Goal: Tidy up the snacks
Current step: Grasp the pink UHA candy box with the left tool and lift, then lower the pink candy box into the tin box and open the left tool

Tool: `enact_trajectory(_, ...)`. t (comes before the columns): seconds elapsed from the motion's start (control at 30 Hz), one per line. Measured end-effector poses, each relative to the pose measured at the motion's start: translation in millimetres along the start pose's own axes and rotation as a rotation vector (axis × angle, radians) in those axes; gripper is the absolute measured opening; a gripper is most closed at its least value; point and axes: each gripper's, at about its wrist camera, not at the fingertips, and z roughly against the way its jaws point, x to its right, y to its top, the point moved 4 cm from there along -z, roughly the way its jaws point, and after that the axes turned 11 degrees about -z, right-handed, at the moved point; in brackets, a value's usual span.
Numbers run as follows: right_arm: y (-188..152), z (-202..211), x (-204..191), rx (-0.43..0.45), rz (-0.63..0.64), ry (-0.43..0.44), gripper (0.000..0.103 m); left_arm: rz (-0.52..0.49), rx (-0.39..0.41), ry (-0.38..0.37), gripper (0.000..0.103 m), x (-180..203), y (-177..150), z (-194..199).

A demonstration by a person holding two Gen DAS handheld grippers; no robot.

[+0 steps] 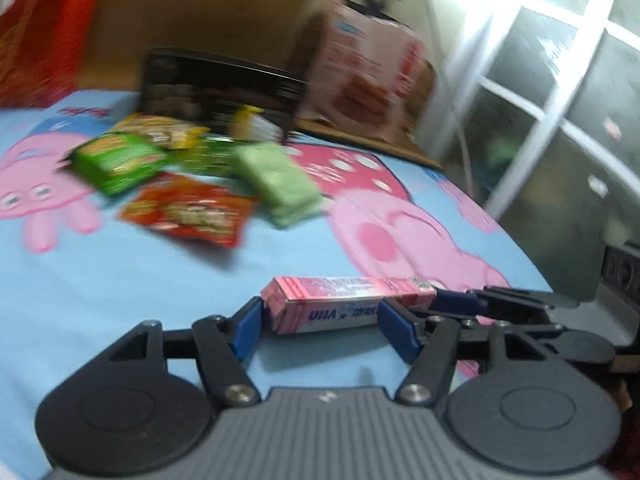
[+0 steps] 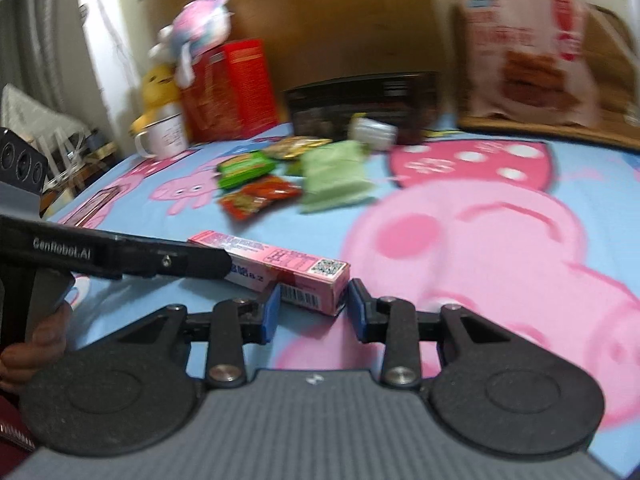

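Note:
A long pink candy box (image 1: 344,304) lies on the blue cartoon sheet (image 1: 120,280). My left gripper (image 1: 320,328) is open, its blue pads on either side of the box's left part. My right gripper (image 2: 312,312) is open around the box's barcode end (image 2: 308,280); it shows in the left wrist view (image 1: 460,302) at the box's right end. The left gripper's finger (image 2: 160,262) crosses over the box in the right wrist view. Farther back lie a green packet (image 1: 116,160), a red packet (image 1: 188,210), a pale green packet (image 1: 280,184) and a yellow packet (image 1: 160,130).
A black box (image 1: 216,88) stands behind the snack pile. A red carton (image 1: 44,36) is at the back left, a pink carton (image 1: 364,76) at the back right. A white mug (image 2: 164,138) and plush toys (image 2: 192,32) sit near the red carton (image 2: 228,92).

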Motion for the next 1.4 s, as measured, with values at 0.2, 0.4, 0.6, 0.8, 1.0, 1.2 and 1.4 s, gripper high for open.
enact_trajectory(0.2, -6, 27, 29, 0.053, -0.073, -0.058, 0.04, -0.065, -0.034, -0.061, 0.062, 37, 4, -19)
enact_trajectory(0.4, 0, 34, 38, 0.059, -0.079, -0.072, 0.04, -0.049, -0.051, -0.087, 0.055, 40, 13, -27)
enact_trajectory(0.6, 39, 14, 26, 0.082, -0.004, -0.015, 0.04, -0.043, 0.03, -0.024, 0.055, 17, 47, -11)
enact_trajectory(0.8, 110, -40, 19, 0.112, 0.057, 0.079, 0.039, -0.058, 0.132, 0.078, 0.055, -33, 122, -7)
enact_trajectory(1.0, 194, -124, 27, 0.105, 0.018, 0.111, 0.039, -0.074, 0.228, 0.181, 0.055, -87, 207, -34)
enact_trajectory(1.2, 221, -192, 31, 0.075, 0.084, 0.021, 0.043, -0.015, 0.185, 0.221, 0.055, -134, 232, -87)
enact_trajectory(1.4, 223, -179, 46, 0.175, -0.002, 0.031, 0.048, 0.071, 0.169, 0.241, 0.055, -170, 217, -95)
